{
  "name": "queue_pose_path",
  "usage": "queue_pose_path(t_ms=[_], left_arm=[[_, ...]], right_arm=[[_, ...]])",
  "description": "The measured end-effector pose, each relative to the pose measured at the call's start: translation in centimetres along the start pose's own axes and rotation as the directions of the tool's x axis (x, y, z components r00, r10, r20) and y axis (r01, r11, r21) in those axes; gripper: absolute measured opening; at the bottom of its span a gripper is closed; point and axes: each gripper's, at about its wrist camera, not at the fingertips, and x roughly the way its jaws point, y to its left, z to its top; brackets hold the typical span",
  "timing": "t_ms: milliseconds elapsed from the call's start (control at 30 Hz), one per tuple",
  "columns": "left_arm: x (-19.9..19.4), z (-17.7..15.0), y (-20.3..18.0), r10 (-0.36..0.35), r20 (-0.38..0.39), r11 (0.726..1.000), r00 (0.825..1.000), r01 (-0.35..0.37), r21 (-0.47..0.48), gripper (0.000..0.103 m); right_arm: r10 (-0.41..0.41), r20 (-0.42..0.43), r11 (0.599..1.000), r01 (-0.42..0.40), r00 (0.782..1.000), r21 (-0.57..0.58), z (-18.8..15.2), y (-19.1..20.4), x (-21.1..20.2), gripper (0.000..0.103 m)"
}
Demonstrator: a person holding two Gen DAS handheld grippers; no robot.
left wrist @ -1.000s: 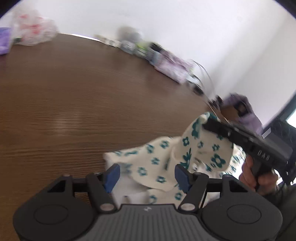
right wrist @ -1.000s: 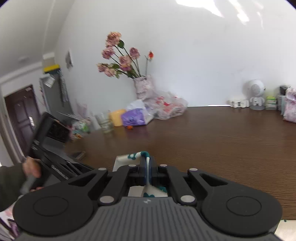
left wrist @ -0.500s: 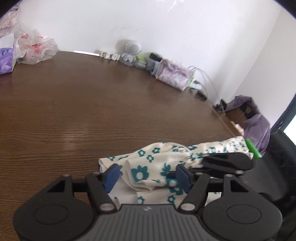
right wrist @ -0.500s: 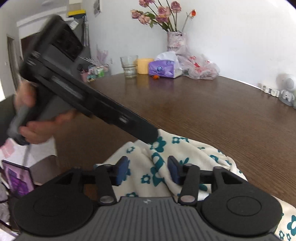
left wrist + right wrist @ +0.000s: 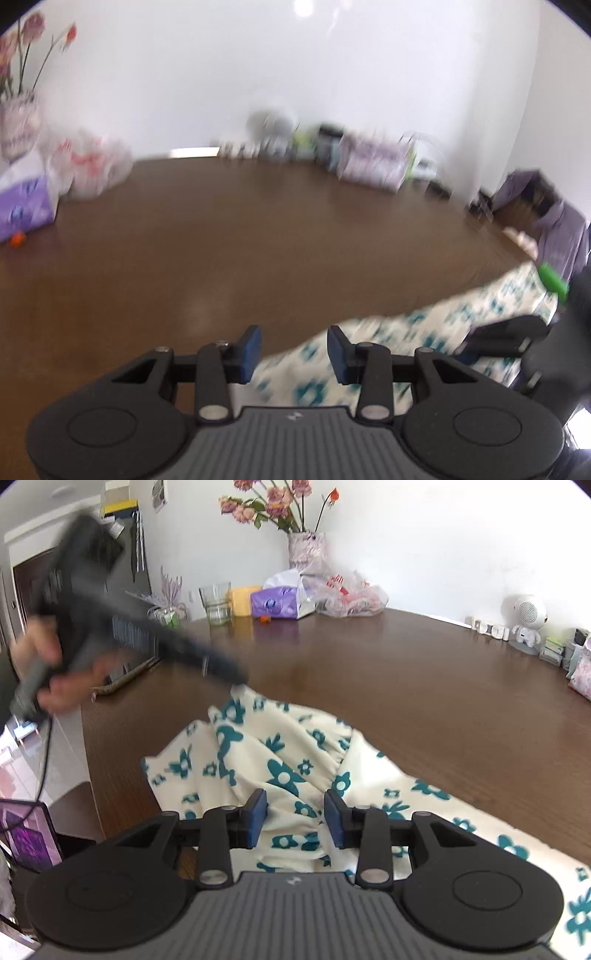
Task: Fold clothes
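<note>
- brown wooden worktop point(image 5: 424, 686) runs back to a white wall, with a flower vase point(image 5: 306, 550), a tissue pack point(image 5: 275, 603) and a glass point(image 5: 218, 603) along its far edge
- floral garment point(image 5: 280, 760) lies rumpled at the near edge; a second ago the right gripper point(image 5: 294, 818) was clamped on a fold of it held up, and now that fold is dropped
- right jaws are closing, apart, cloth below them but unpressed
- left gripper point(image 5: 293, 349) has lifted off the cloth; its jaws are closing on nothing
- judgement: one fold is laid and a fresh grasp comes next
</note>
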Motion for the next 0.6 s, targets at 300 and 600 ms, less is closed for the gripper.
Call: queue_pose_path(t_ms=[300, 600], left_arm=[[6.5, -3.0, -6.6, -0.041, -0.138, 0.980, 0.990, 0.067, 0.186, 0.028], [5.5, -2.0, -7.3, 0.043, -0.134, 0.976, 0.990, -0.013, 0.215, 0.027]], right_arm=[[-0.068, 0.070, 0.992, 0.060, 0.995, 0.109, -1.5, -4.0, -7.7, 0.035], [-0.391, -0.029, 0.852, 0.373, 0.920, 0.368, -8.6, -13.8, -13.9, 0.028]])
